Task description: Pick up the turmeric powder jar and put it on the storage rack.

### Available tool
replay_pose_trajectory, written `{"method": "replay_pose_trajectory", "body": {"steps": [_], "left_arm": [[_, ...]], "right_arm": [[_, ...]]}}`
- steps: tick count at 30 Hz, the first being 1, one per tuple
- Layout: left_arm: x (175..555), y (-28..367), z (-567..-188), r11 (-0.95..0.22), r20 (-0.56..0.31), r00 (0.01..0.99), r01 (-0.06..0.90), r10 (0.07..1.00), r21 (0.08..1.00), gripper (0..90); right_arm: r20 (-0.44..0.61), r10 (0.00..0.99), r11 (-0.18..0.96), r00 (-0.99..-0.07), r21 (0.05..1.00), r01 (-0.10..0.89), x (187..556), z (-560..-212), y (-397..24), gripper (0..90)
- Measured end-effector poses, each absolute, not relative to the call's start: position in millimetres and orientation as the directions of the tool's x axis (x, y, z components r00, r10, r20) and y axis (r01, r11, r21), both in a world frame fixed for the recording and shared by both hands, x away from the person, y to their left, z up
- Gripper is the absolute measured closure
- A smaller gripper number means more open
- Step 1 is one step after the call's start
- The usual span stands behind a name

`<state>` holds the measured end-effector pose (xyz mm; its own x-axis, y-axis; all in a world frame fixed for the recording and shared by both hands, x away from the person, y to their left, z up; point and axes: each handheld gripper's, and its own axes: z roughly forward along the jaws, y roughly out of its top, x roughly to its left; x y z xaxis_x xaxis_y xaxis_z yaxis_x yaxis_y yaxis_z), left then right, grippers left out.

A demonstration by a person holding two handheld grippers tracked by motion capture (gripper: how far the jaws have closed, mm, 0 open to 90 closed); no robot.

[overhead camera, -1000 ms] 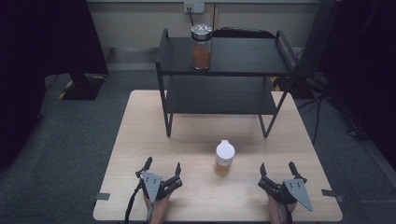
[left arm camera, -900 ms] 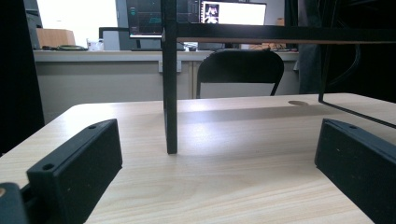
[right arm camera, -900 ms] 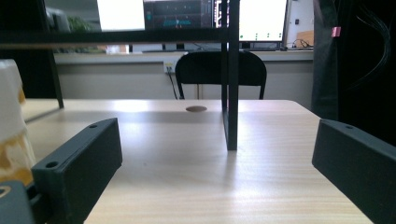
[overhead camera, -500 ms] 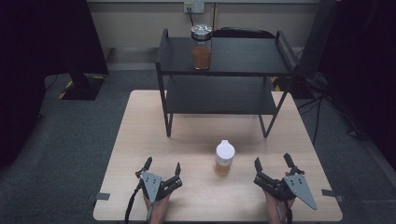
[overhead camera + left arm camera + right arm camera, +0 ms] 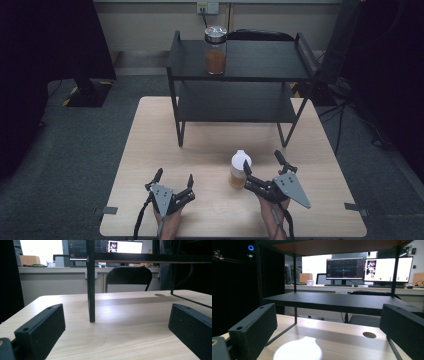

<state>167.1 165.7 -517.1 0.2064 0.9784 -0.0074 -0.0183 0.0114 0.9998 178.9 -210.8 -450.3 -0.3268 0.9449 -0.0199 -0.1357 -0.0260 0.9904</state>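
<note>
While both hands rest at the near edge of the wooden table point(image 5: 150, 135), the small white-capped bottle point(image 5: 239, 169) of amber stuff stands upright on the tabletop, in front of the black two-tier shelf point(image 5: 240, 75) and nearer that shelf's right front leg than its left. The right gripper point(image 5: 265, 169) sits just to the right of the bottle, its jaws spread wide and holding nothing; its left jaw lies close beside the bottle, though whether it touches cannot be told from above. In the right gripper view the bottle's white cap point(image 5: 298, 350) shows low between the two open jaws, with the shelf's lower board straight ahead. The left gripper point(image 5: 174, 179) lies well to the left of the bottle, near the table's front edge, likewise wide open and empty; in the left gripper view the shelf's left front leg point(image 5: 91, 290) stands between its jaws, farther off. On the shelf's top board a glass jar point(image 5: 215, 44) with a metal lid and orange-brown contents stands upright, left of the middle.
</note>
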Motion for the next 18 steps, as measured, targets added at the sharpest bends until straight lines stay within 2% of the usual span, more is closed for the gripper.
{"method": "replay_pose_trajectory", "body": {"steps": [11,18], "left_arm": [[167,166,-517,0.01,-0.007,0.207,-0.018,0.978,1.0,0.1],[167,166,-517,0.01,-0.006,0.208,-0.018,0.978,1.0,0.1]], "right_arm": [[-0.039,0.94,0.01,-0.339,0.996,-0.087,189,-464,-191,0.6],[-0.022,0.932,0.005,-0.362,0.999,-0.046,196,-479,-188,4.0]]}}
